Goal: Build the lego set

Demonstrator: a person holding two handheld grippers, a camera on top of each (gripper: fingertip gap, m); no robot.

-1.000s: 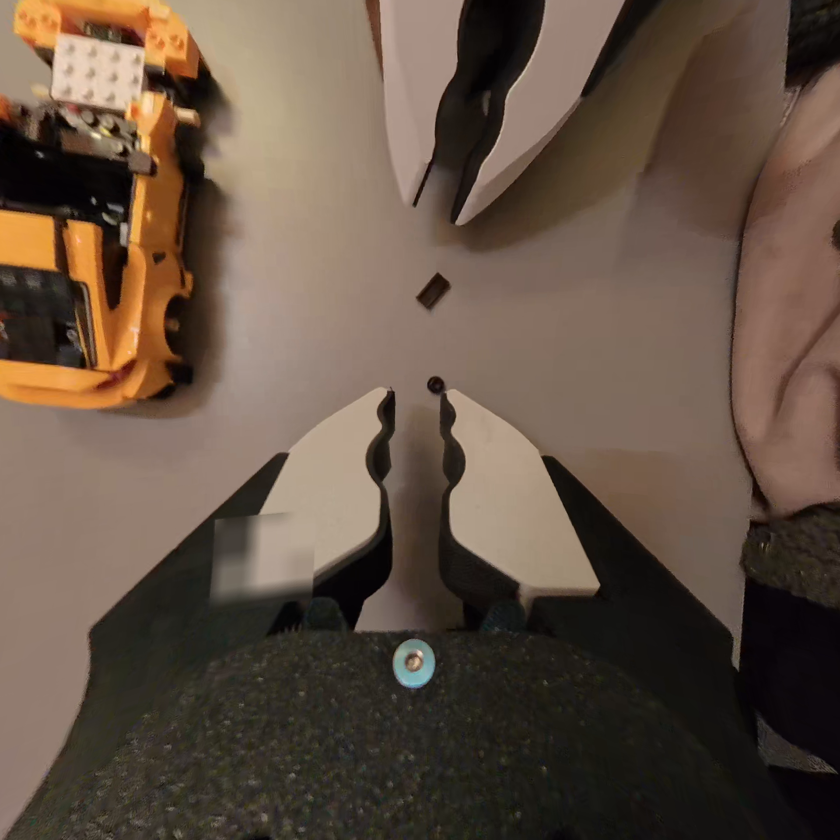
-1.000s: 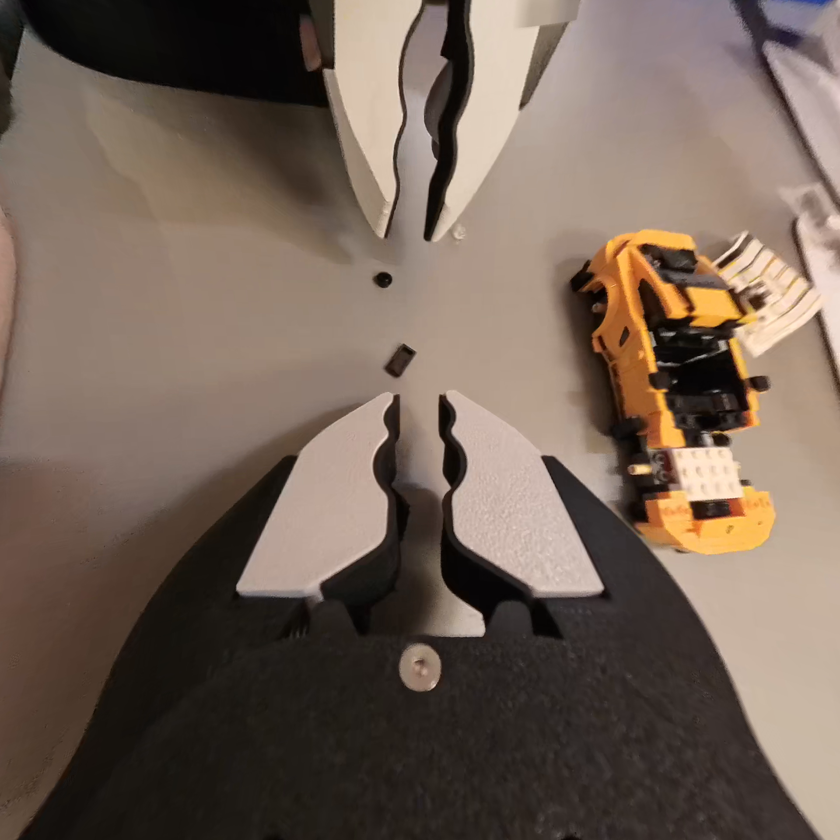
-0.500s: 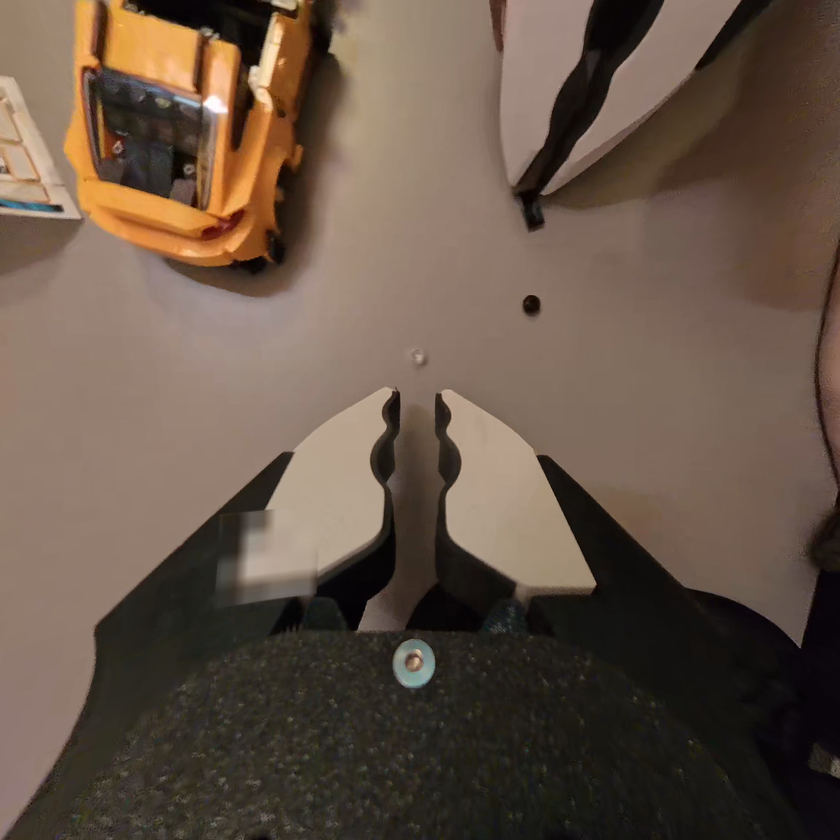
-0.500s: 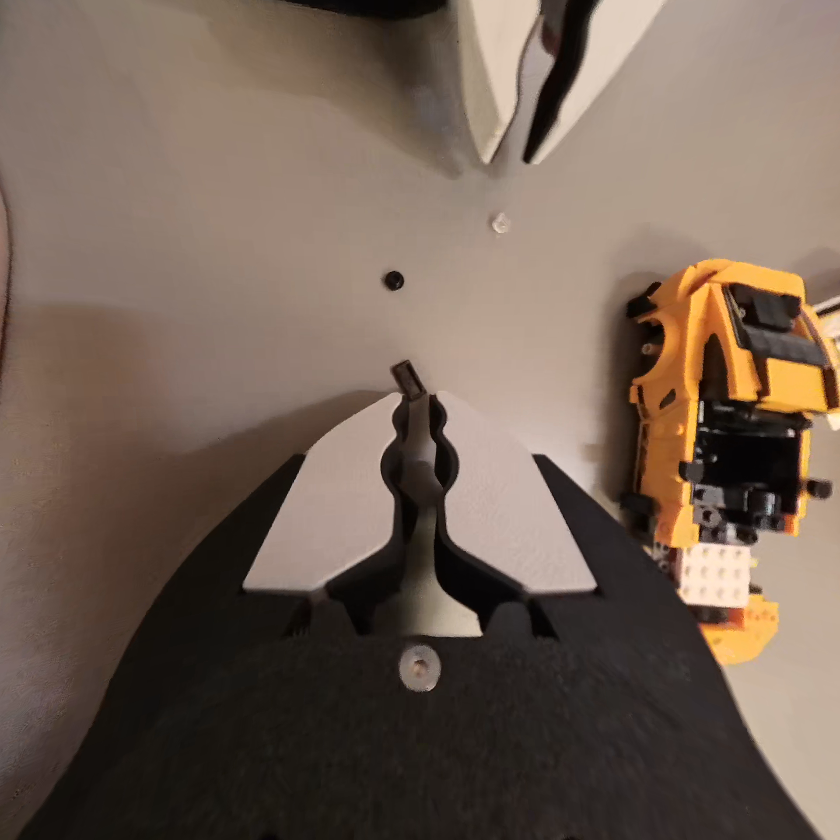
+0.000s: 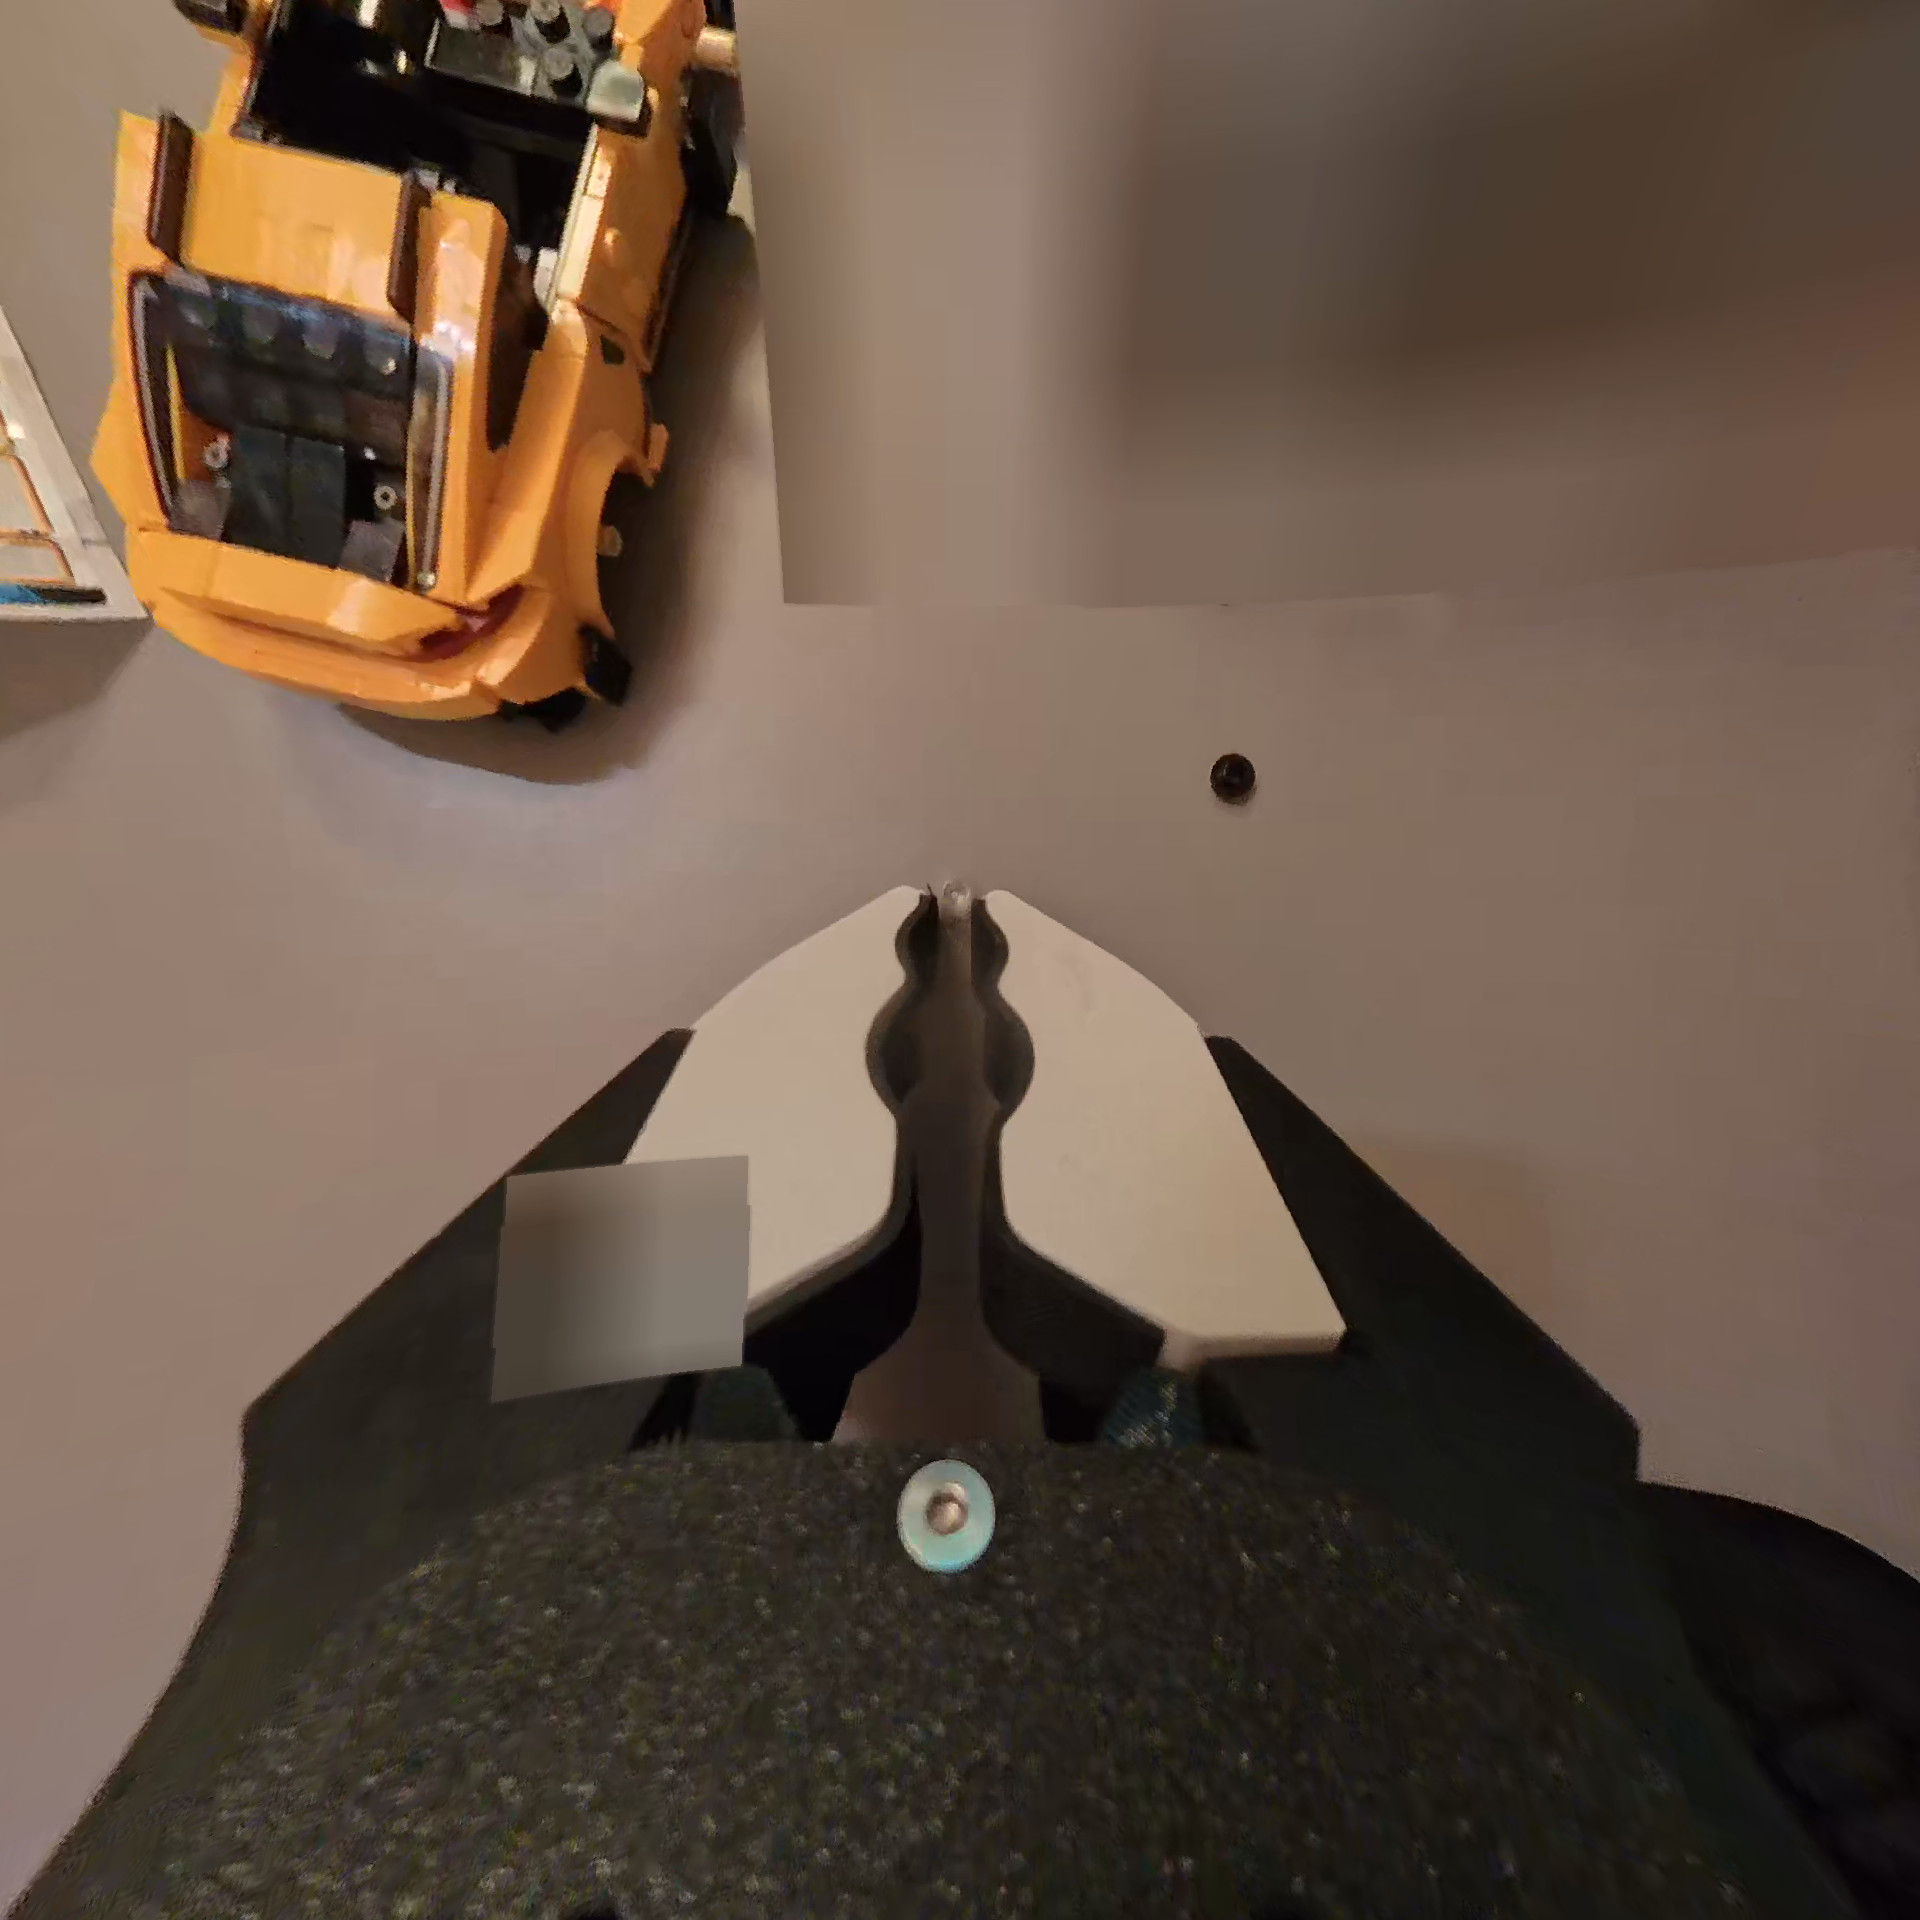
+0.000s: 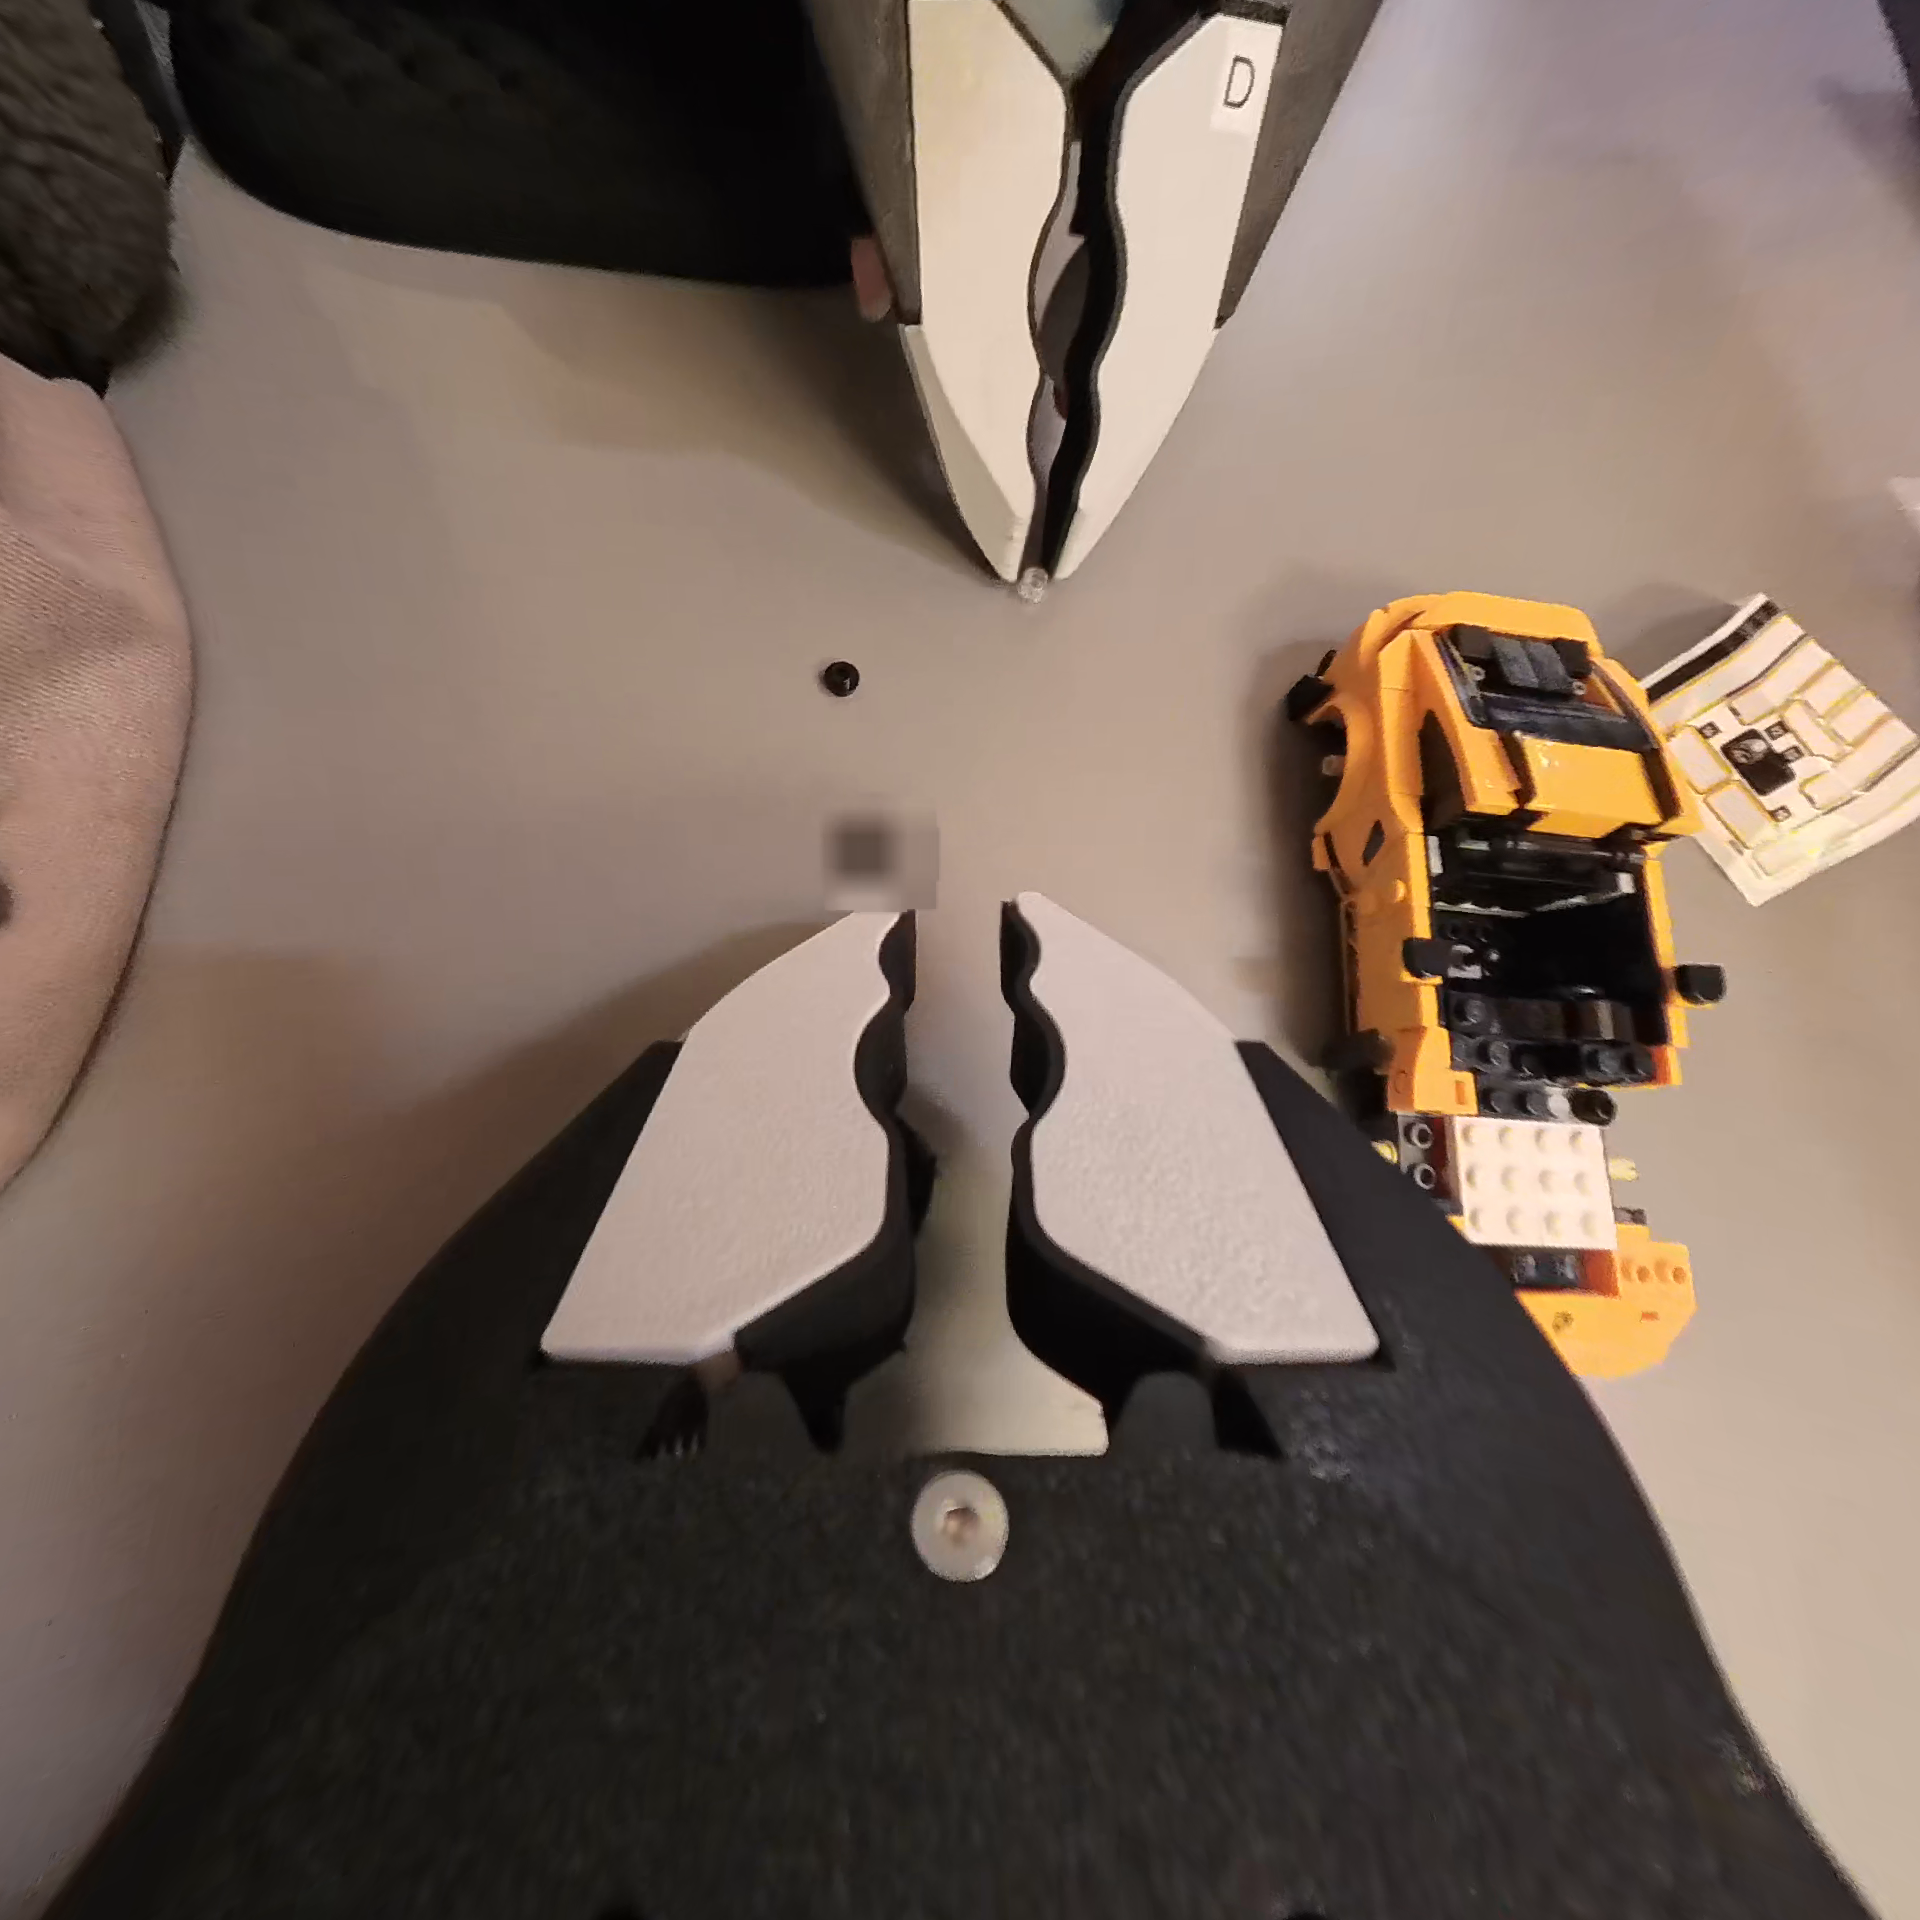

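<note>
My left gripper [image 5: 954, 894] is shut on a tiny clear round stud [image 5: 954, 898] at its tips, low over the grey table. The right wrist view shows it from the front [image 6: 1034, 561] with the clear stud [image 6: 1031, 584] pinched at its point. My right gripper [image 6: 958, 906] is open and empty, with a clear gap between its fingers. A small black round stud [image 6: 840, 677] [image 5: 1232, 776] lies loose on the table between the two grippers. The partly built orange and black car [image 6: 1496, 935] [image 5: 384, 395] lies to the right of my right gripper.
A sticker sheet [image 6: 1787, 748] lies beyond the car. A pinkish cloth [image 6: 73, 779] lies at the left edge of the right wrist view. A dark bulky object [image 6: 499, 135] sits at the far side of the table [image 6: 520, 520]. The left gripper's tips are roughly 10 cm from the right gripper's.
My left gripper moved onto the clear stud and shut on it. My right gripper, shut on a small black piece half a second ago, has opened and drawn back.
</note>
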